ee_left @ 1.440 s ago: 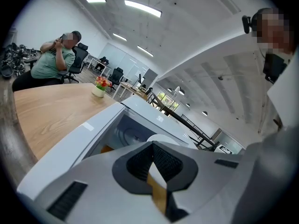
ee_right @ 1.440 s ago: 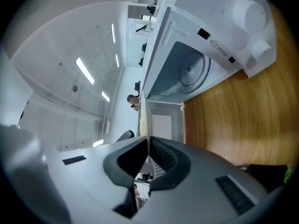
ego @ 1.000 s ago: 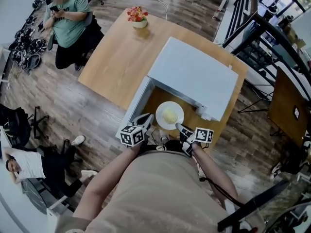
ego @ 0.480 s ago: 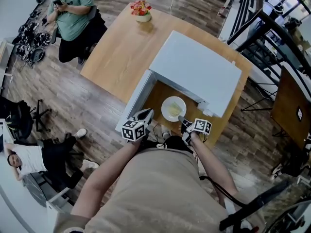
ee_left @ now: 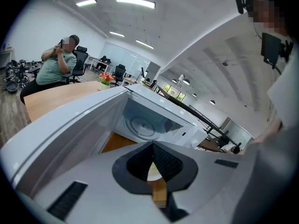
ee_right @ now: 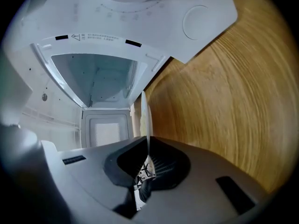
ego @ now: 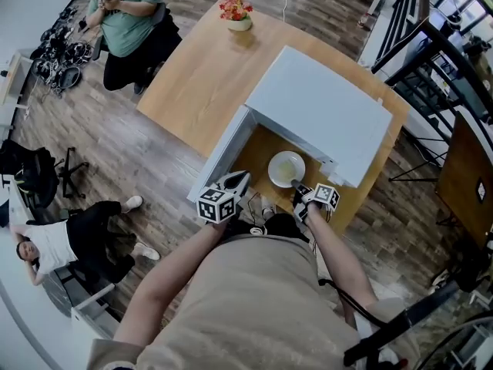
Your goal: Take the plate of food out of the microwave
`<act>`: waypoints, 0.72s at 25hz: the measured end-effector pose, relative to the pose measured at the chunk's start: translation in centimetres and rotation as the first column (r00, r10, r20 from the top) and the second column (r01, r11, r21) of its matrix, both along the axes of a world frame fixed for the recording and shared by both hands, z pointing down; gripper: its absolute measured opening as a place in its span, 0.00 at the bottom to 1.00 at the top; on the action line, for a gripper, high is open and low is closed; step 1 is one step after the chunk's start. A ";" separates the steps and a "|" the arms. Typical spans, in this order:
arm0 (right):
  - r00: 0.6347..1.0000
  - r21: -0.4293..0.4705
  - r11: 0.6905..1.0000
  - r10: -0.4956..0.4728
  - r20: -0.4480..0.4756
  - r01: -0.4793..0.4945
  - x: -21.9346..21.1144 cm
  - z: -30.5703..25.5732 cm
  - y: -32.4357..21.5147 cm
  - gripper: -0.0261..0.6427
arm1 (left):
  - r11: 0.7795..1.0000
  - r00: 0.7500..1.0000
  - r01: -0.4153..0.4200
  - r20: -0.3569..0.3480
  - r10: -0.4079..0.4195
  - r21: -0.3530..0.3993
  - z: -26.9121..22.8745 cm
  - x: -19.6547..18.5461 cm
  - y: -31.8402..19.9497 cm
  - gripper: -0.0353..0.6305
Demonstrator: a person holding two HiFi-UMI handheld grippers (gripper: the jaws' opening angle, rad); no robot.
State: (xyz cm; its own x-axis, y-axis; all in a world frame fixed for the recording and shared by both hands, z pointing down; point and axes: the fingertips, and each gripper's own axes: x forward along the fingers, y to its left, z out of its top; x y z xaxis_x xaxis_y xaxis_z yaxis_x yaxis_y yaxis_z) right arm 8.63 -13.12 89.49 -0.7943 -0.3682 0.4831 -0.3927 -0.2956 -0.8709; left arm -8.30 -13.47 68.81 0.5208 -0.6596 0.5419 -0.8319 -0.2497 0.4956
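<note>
A white plate point(ego: 286, 168) with pale yellow food is out of the white microwave point(ego: 320, 110), low over the wooden table point(ego: 196, 83) in front of its opening. My right gripper point(ego: 300, 192) is shut on the plate's near rim. In the right gripper view the plate point(ee_right: 144, 111) shows edge-on as a thin white line running into the right gripper point(ee_right: 148, 146). The microwave door point(ego: 223, 154) stands open at the left. My left gripper point(ego: 237, 181) hangs shut and empty beside that door. From the left gripper point(ee_left: 152, 146) I see the empty cavity with its turntable point(ee_left: 142, 125).
A pot of flowers point(ego: 237, 11) stands at the table's far end. A seated person in a green shirt point(ego: 127, 14) is beyond the table, and another person point(ego: 54, 245) sits on the floor at left. Black stair railings point(ego: 439, 60) run along the right.
My right gripper has come down with the plate, which now looks smaller and lower over the table. The left gripper has stayed by the door.
</note>
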 end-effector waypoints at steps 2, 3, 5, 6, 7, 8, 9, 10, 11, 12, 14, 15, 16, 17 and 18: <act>1.000 -0.002 1.000 -0.006 -0.010 0.006 -0.1 0.6 -0.1 0.07 | 1.000 1.000 0.005 0.000 -0.005 0.004 -0.2 -0.3 0.1 0.06; 1.000 -0.002 1.000 -0.009 -0.013 0.009 -0.2 0.8 -0.2 0.07 | 1.000 1.000 0.008 0.000 -0.008 0.006 -0.3 -0.4 0.1 0.06; 1.000 -0.003 1.000 -0.016 -0.010 0.016 -0.5 1.1 -0.3 0.07 | 1.000 1.000 0.016 0.002 -0.016 0.007 -0.5 -0.7 0.3 0.06; 1.000 -0.005 1.000 -0.016 -0.003 0.016 -0.7 1.1 -0.4 0.07 | 1.000 1.000 0.020 0.002 -0.020 0.007 -0.6 -0.8 0.4 0.06; 1.000 -0.009 1.000 -0.015 0.003 0.015 -0.9 1.2 -0.4 0.07 | 1.000 1.000 0.024 0.002 -0.024 0.007 -0.7 -0.8 0.4 0.06; 1.000 -0.016 1.000 -0.011 0.007 0.011 -1.0 1.3 -0.5 0.07 | 1.000 1.000 0.027 0.002 -0.027 0.007 -0.7 -0.9 0.5 0.06; 1.000 -0.026 1.000 -0.006 0.007 0.006 -1.2 1.5 -0.7 0.07 | 1.000 1.000 0.029 0.002 -0.029 0.006 -0.8 -1.0 0.6 0.06; 1.000 -0.041 0.999 0.001 0.001 0.000 -1.3 1.7 -0.7 0.07 | 1.000 1.000 0.030 0.003 -0.031 0.005 -0.8 -1.0 0.6 0.06; 1.000 -0.056 0.998 0.007 -0.011 -0.007 -1.4 2.1 -0.8 0.07 | 1.000 1.000 0.031 0.003 -0.031 0.004 -0.7 -1.1 0.6 0.06; 1.000 -0.070 0.997 0.012 -0.025 -0.014 -1.4 2.5 -0.9 0.07 | 1.000 1.000 0.031 0.003 -0.031 0.004 -0.7 -1.2 0.6 0.06; 0.998 -0.091 0.995 0.021 -0.058 -0.027 -1.6 3.1 -0.9 0.07 | 1.000 1.000 0.031 0.003 -0.031 0.006 -0.7 -1.3 0.7 0.06; 0.997 -0.099 0.995 0.024 -0.074 -0.031 -1.6 3.3 -0.8 0.07 | 1.000 1.000 0.030 0.001 -0.030 0.007 -0.8 -1.4 0.9 0.06; 0.996 -0.105 0.994 0.023 -0.090 -0.032 -1.7 3.4 -0.6 0.07 | 1.000 1.000 0.028 0.000 -0.028 0.009 -1.0 -1.4 1.1 0.06; 0.994 -0.108 0.994 0.016 -0.108 -0.028 -1.8 3.5 -0.4 0.07 | 1.000 1.000 0.024 -0.001 -0.024 0.012 -1.2 -1.5 1.3 0.06; 0.992 -0.108 0.994 0.008 -0.126 -0.021 -2.0 3.5 -0.3 0.08 | 1.000 1.000 0.018 -0.003 -0.018 0.015 -1.4 -1.5 1.4 0.06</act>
